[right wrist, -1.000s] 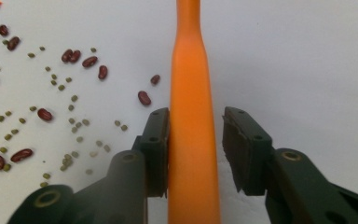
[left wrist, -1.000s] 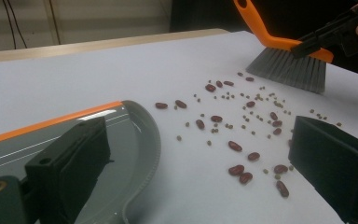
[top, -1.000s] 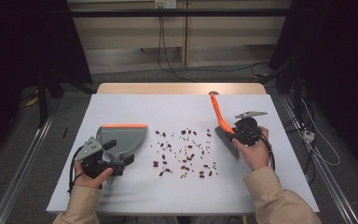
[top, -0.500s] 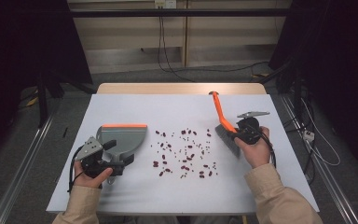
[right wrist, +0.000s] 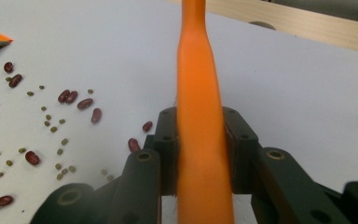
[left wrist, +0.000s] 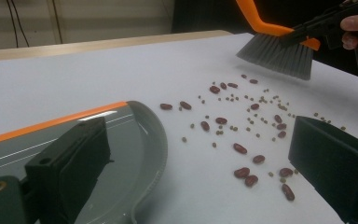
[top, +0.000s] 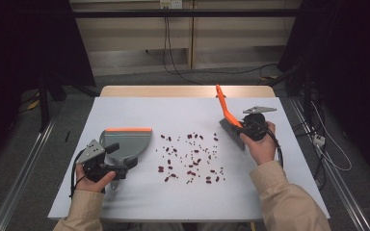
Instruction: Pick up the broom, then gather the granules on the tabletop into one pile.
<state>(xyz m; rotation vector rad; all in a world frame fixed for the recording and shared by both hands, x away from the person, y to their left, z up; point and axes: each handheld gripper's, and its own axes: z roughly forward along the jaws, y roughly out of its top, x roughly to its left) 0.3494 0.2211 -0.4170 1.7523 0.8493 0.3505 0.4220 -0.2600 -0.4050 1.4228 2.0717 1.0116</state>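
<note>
Right gripper [right wrist: 200, 154]: clamped on orange brush handle [right wrist: 198, 93]; left gripper [top: 107, 166]: grip state cannot be told, dustpan [top: 125, 142] at its 12 o'clock; beans [top: 190, 156] at dustpan's 3 o'clock.

Bright tabletop, dark surroundings, soft shadows

Overhead plus two gripper-mounted close views

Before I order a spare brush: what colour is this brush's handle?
Orange, clearest in the right gripper view, where the brush handle runs between the right claw's pads.
</note>
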